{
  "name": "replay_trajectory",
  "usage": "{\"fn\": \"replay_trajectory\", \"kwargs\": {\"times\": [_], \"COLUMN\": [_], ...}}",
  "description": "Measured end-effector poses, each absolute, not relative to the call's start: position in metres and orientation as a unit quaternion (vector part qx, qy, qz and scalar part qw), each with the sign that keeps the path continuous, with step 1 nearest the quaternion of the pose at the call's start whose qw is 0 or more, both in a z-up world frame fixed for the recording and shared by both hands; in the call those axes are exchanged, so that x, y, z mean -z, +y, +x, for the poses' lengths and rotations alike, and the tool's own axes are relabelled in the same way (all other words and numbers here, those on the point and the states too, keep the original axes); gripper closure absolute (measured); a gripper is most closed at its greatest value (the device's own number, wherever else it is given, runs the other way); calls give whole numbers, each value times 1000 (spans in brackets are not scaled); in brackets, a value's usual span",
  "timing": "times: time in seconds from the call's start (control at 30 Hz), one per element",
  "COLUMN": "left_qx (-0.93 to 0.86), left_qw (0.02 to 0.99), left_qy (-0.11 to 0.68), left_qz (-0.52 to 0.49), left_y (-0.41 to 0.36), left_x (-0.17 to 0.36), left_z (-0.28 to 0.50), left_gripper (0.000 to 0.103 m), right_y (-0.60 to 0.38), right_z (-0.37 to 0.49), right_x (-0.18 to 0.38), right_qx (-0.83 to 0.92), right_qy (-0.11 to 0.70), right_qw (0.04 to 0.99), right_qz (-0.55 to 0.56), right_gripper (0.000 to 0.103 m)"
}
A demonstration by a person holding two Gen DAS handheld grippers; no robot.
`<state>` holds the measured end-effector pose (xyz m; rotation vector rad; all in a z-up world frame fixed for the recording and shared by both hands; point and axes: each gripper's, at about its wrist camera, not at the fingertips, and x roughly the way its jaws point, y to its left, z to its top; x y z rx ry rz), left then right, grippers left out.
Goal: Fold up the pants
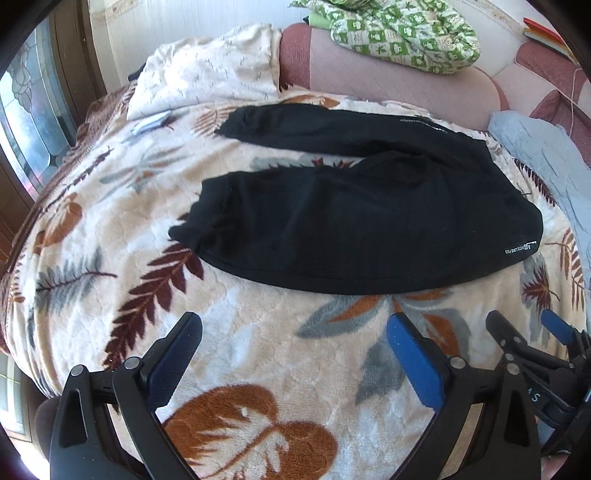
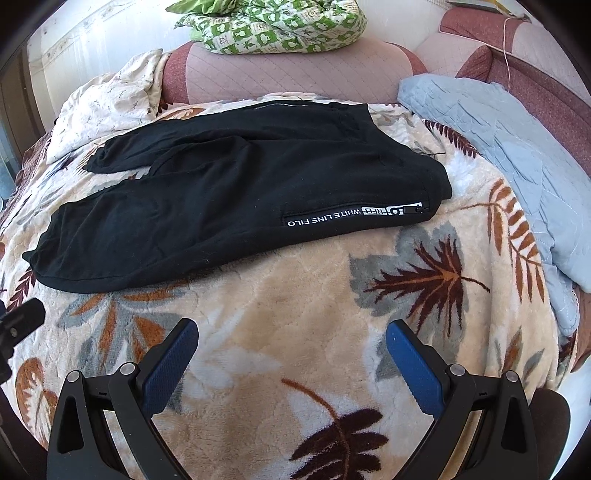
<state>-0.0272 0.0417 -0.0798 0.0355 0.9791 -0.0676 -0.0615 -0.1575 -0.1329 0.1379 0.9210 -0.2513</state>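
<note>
Black pants (image 1: 362,221) lie flat on a leaf-patterned blanket (image 1: 258,369), legs pointing left and spread apart, waistband to the right. In the right wrist view the pants (image 2: 236,199) show a zipped pocket with white lettering (image 2: 354,214) near the waist. My left gripper (image 1: 295,332) hovers open over the blanket, short of the near leg, with nothing between its fingers. My right gripper (image 2: 291,332) is open too, nearer than the waist end, holding nothing. The right gripper (image 1: 532,325) shows at the lower right of the left wrist view.
A cream pillow (image 1: 207,74) lies at the back left, a pink headboard cushion (image 1: 388,74) behind the pants, a green patterned quilt (image 1: 399,33) on top. A pale blue quilted pad (image 2: 509,158) runs along the right. A window (image 1: 33,122) is at the far left.
</note>
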Motion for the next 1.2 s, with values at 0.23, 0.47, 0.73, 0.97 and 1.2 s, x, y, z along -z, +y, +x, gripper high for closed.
{"fn": "replay_trajectory", "kwargs": {"times": [0.23, 0.47, 0.73, 0.97, 1.2], "left_qx": [36, 36, 36, 32, 34], "left_qw": [885, 882, 879, 876, 873], "left_qy": [464, 469, 475, 481, 486], "left_qz": [23, 25, 28, 26, 28], "left_y": [43, 42, 42, 42, 40], "left_x": [75, 77, 81, 85, 90], "left_z": [-28, -28, -24, -19, -16], "left_gripper": [3, 3, 3, 3, 3], "right_y": [-154, -154, -156, -157, -159], "right_z": [-62, -61, -59, -55, -53], "right_x": [133, 135, 138, 145, 150], "right_qx": [120, 119, 118, 116, 115], "right_qy": [442, 447, 450, 457, 461], "right_qw": [887, 885, 883, 880, 878], "right_qz": [58, 59, 61, 61, 63], "right_gripper": [0, 0, 0, 0, 0]}}
